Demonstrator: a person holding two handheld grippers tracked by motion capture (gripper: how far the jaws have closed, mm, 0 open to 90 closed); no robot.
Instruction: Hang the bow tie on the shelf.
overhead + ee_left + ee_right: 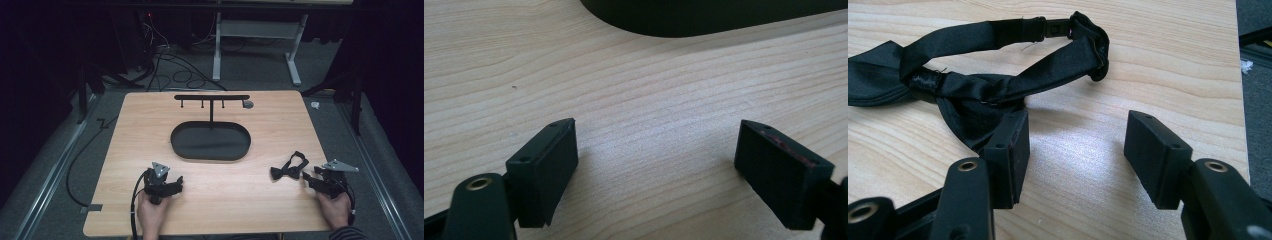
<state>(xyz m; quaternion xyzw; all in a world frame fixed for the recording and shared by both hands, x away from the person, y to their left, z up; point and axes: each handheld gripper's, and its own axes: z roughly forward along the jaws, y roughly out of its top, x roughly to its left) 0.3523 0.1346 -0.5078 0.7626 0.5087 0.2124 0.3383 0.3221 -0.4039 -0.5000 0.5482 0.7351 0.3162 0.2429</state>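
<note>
At the desk's near edge: two hand-held grippers rest low on the wooden desk (215,200), one at each side.
Left gripper (176,184): held in the person's left hand (150,212), pointing right and a little up the desk; its fingers (546,165) stand wide apart over bare wood, nothing between them.
Centre: a black oval tray (210,141) with a hook stand (211,97) rising behind it; the tray looks empty, though its dark inside is hard to read.
Bow tie (289,166): lies flat on the desk, right of the tray, just beside the right gripper.
Right gripper (309,178): held in the right hand (336,207), aimed left at the bow tie; fingers apart, one fingertip (1008,150) at the fabric's edge, not clamped.
Progress: early, I judge; the bow tie is not yet picked up, and lifting and placing it remain.
</note>
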